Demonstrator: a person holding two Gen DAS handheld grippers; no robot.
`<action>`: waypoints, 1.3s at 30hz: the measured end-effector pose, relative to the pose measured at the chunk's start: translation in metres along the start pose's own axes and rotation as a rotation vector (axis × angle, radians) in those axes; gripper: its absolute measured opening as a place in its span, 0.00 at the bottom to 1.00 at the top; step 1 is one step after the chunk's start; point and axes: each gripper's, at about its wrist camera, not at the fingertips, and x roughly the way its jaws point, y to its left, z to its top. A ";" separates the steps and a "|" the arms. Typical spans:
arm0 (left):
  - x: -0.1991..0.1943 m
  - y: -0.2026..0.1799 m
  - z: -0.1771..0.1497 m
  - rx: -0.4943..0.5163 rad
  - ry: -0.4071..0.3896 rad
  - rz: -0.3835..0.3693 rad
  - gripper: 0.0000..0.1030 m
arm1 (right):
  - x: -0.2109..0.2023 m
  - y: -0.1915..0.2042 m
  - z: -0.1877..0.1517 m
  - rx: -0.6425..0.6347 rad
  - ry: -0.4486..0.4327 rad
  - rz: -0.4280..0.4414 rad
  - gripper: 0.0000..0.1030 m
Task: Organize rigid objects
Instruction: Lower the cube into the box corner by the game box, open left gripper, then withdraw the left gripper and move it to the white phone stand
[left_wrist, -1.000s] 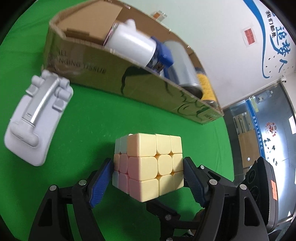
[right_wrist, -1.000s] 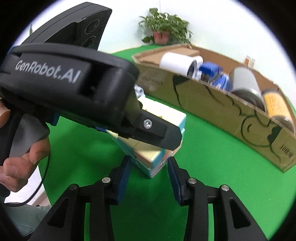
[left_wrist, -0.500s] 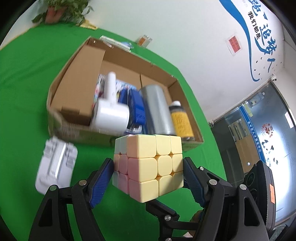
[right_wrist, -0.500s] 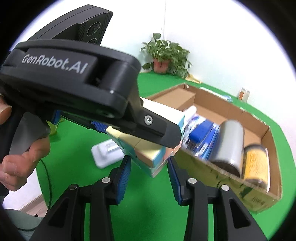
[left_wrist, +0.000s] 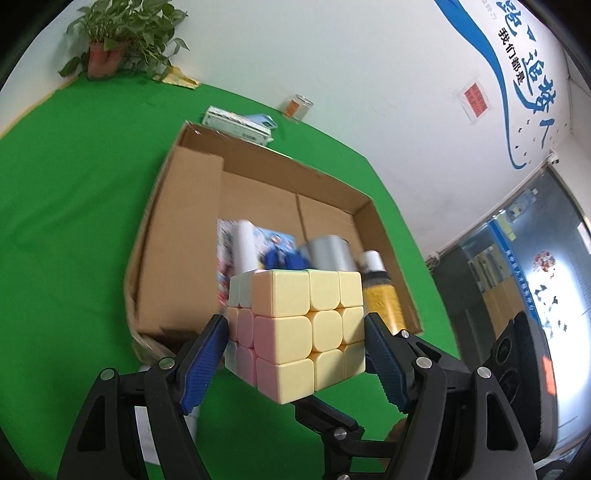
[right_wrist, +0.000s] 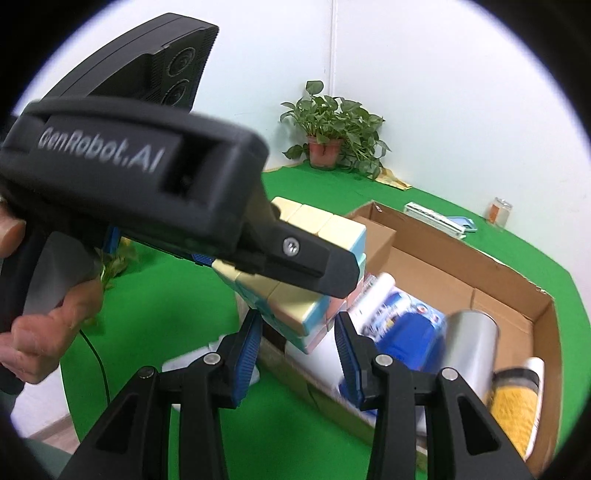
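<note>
The green worktop (left_wrist: 74, 221) spreads under both tools. Beyond and below the left tool (left_wrist: 295, 343) lies an open cardboard box (left_wrist: 177, 229), holding a silver can (left_wrist: 328, 251), a blue item (right_wrist: 417, 339), a white cylinder (left_wrist: 245, 247) and a yellow-filled jar (left_wrist: 380, 299) along its near side. A potted plant (right_wrist: 332, 136) stands at the far wall. The pastel puzzle cube (left_wrist: 299, 332) hangs in the air above the box's near wall, clamped between the left tool's 2 blue pads (left_wrist: 205, 360). The right tool (right_wrist: 299, 347), just beside and behind it, has its jaws narrow with nothing pressed between them; the cube sits beyond its tips. A hand (right_wrist: 40, 332) grips the left tool's handle.
</note>
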 end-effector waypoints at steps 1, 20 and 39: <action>0.000 0.005 0.006 -0.005 0.003 0.012 0.70 | 0.005 -0.001 0.003 0.010 0.006 0.011 0.39; 0.044 0.094 0.038 -0.096 0.085 0.034 0.65 | 0.092 -0.009 0.032 0.125 0.189 0.058 0.23; -0.007 0.089 -0.069 0.015 -0.046 0.179 0.99 | -0.008 -0.012 -0.060 0.375 0.132 -0.231 1.00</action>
